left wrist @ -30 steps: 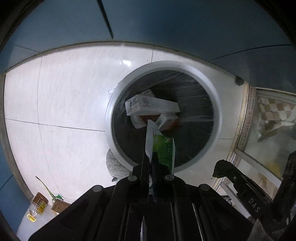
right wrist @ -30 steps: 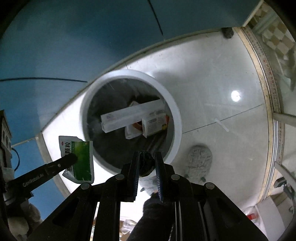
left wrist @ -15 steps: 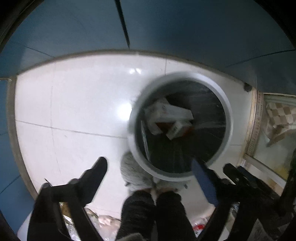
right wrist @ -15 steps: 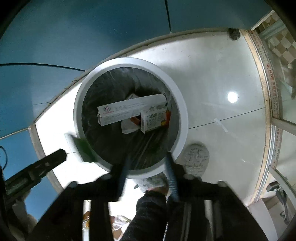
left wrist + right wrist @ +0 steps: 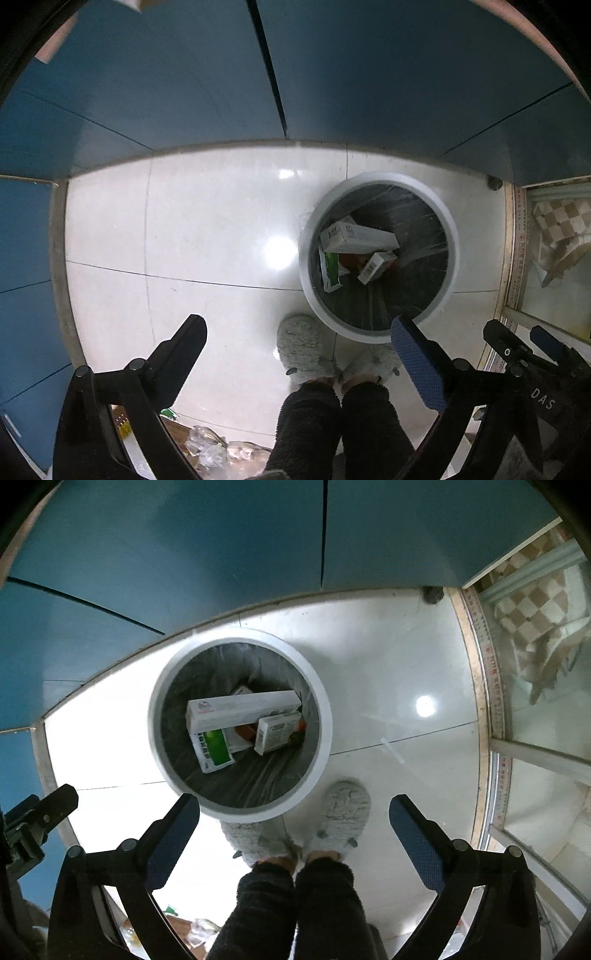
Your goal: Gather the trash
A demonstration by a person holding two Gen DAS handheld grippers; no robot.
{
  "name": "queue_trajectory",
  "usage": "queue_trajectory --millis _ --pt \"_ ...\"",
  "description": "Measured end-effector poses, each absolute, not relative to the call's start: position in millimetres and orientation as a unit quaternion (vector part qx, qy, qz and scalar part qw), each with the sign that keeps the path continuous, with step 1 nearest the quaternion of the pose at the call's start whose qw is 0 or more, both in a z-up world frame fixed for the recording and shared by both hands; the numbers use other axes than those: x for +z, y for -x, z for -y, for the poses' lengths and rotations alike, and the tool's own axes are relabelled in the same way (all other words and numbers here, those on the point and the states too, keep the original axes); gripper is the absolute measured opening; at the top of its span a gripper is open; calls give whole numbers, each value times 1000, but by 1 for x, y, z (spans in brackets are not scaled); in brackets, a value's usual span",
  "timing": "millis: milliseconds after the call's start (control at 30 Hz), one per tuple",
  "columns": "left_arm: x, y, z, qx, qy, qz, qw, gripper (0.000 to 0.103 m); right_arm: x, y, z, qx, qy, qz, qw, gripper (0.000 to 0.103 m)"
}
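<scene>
Both the left gripper (image 5: 297,354) and right gripper (image 5: 293,827) are opening empty above the bin (image 5: 155,716); the green sachet (image 5: 214,749) is lying inside. Next is probably fetching the litter by the floor's near edge.

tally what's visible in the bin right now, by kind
In the trash bin:
Long white box: 1
Small white box: 1
Green and white packet: 1
White piece under the boxes, partly hidden: 1
Orange item, mostly hidden, kind unclear: 1
Total: 5 visible
</scene>
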State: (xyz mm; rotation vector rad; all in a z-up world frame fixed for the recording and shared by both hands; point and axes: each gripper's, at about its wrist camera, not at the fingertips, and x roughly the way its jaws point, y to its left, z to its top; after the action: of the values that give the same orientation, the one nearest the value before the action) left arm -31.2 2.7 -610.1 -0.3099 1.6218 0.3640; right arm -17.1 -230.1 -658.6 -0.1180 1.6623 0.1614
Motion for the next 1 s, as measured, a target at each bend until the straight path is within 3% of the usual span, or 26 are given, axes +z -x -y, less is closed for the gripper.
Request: queue_trajectory --millis 300,833,1000 --pt "-508 44 10 150 122 -701 686 102 -544 30 228 83 49 -714 693 103" --pt "-321 83 36 111 113 -671 724 102 -291 78 252 94 32 -666 739 103" --pt "-260 78 27 120 105 -628 762 102 -223 84 246 114 8 -647 754 103"
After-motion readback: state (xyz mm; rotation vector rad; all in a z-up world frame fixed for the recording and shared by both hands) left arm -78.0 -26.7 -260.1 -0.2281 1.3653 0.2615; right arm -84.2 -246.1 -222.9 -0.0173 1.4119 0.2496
